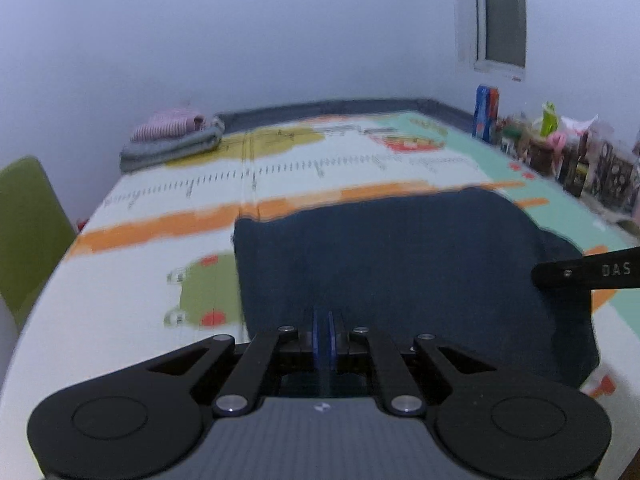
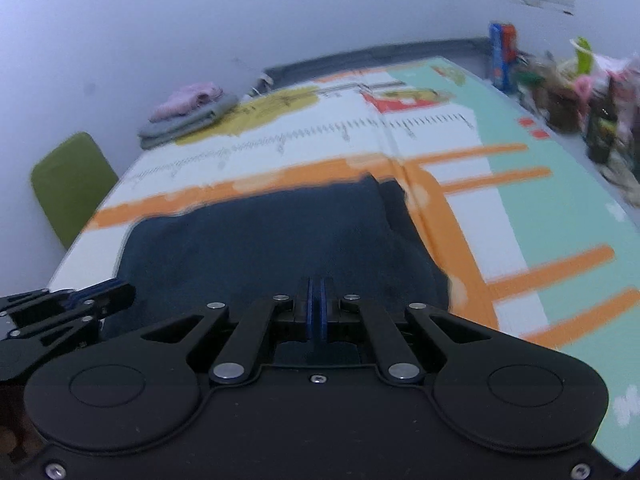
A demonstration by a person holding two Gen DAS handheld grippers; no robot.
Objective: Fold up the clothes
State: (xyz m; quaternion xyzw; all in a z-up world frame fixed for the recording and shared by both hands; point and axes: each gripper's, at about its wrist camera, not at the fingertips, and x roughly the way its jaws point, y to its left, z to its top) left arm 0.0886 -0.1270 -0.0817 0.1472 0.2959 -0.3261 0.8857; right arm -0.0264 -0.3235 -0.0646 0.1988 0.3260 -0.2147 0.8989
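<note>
Both tools clenched over the dark blue garment on the worktop.

Your left tool (image 1: 325, 320) has its blue pads nearly together, and your right tool (image 2: 317, 300) is pinched the same way; whether either one is nipping cloth you cannot tell, since the pad tips sit right against the dark blue garment (image 1: 400, 264). That garment lies spread on the patterned mat (image 1: 280, 176) directly ahead of both tools, its far edge along the orange band. Beyond your left tool, far and to the left, a folded stack of clothes (image 1: 172, 136) rests at the mat's corner. A green chair (image 1: 28, 224) stands left of it. Clutter (image 2: 580, 92) lines the far right edge.
</note>
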